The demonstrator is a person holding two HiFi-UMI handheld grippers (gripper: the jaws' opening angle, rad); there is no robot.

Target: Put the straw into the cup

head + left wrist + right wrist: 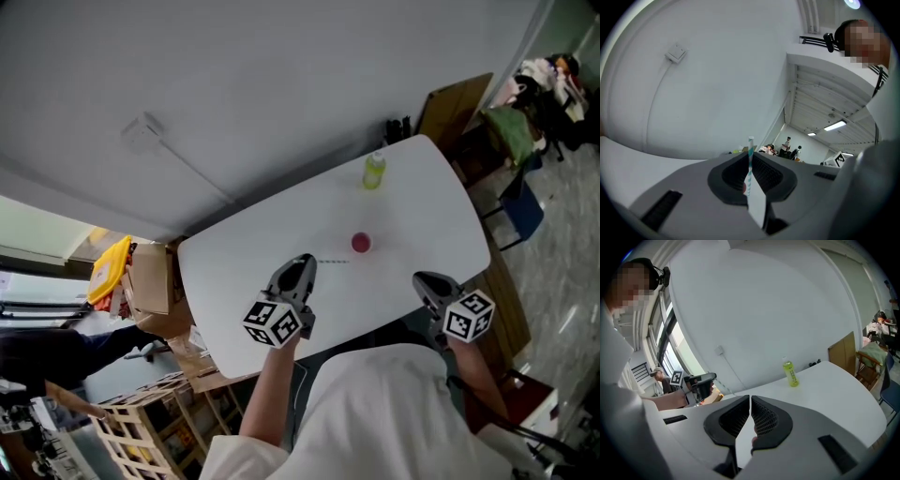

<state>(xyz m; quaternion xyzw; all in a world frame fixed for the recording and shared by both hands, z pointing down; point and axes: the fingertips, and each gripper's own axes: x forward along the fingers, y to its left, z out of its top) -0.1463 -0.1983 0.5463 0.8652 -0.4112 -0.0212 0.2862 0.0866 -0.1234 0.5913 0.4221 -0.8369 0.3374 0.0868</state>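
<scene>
A small red cup (pixel 361 243) stands near the middle of the white table (pixel 422 202). My left gripper (pixel 302 263) hovers over the table's near left part, shut on a thin teal-and-white striped straw (pixel 750 151). The straw (pixel 332 261) pokes out past the fingertips toward the cup and ends short of it. In the left gripper view the left gripper (pixel 750 158) pinches the straw, which sticks out between the jaws. My right gripper (pixel 424 281) is at the table's near right edge. The right gripper (pixel 750 402) has its jaws together with nothing between them.
A green drink bottle (pixel 373 172) stands at the far side of the table, also seen as the bottle (pixel 790 372) in the right gripper view. Cardboard boxes (pixel 150 278) and wooden crates (pixel 141 422) lie left of the table. A wooden board (pixel 455 108) and a blue chair (pixel 520 211) are at the right.
</scene>
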